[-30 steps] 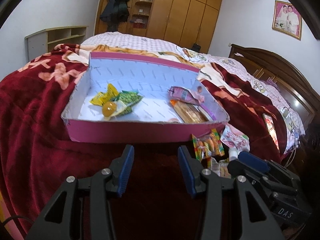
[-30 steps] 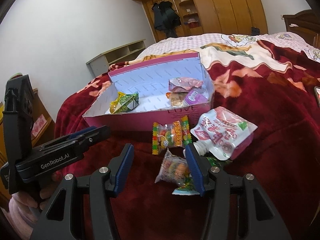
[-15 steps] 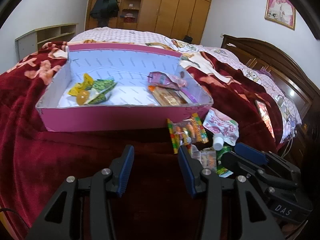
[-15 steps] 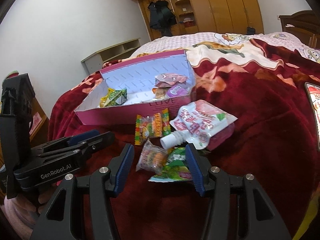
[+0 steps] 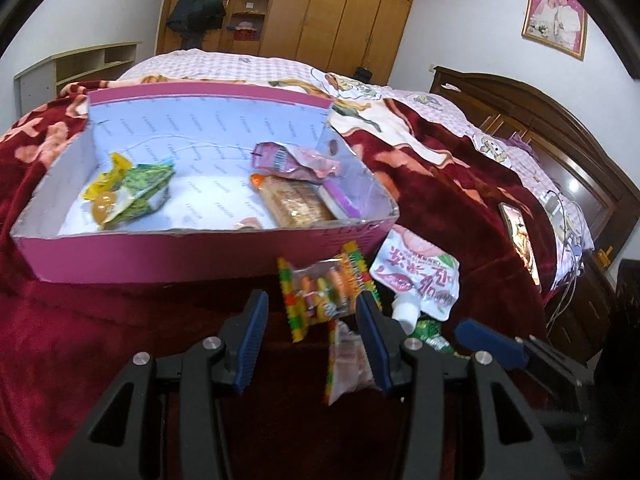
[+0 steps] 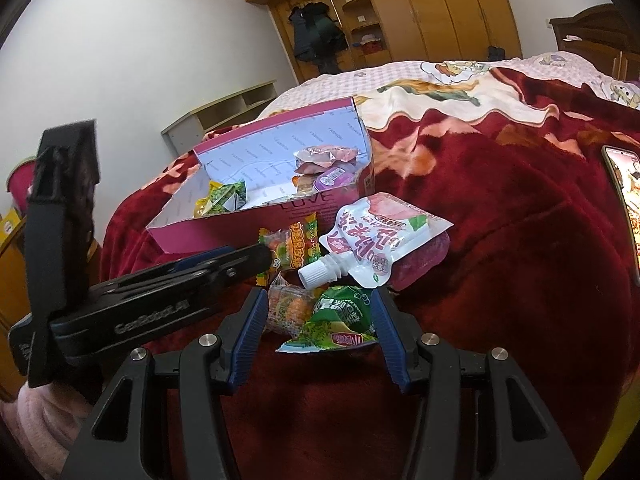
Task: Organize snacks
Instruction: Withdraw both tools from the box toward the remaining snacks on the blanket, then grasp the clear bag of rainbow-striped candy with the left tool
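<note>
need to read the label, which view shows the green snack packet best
The right wrist view: the green snack packet lies fully in sight between the right gripper's open fingers. In the left wrist view only a green sliver shows, behind that gripper's finger.

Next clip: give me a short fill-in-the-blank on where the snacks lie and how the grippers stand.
1. The pink box rests on a dark ____ blanket.
2. The spouted drink pouch lies ____ the box, on the blanket.
3. The left gripper and the right gripper both stand ____, gripping nothing.
4. The green snack packet lies between the fingers of the ____ gripper.

Missing words: red; outside; open; right
</note>
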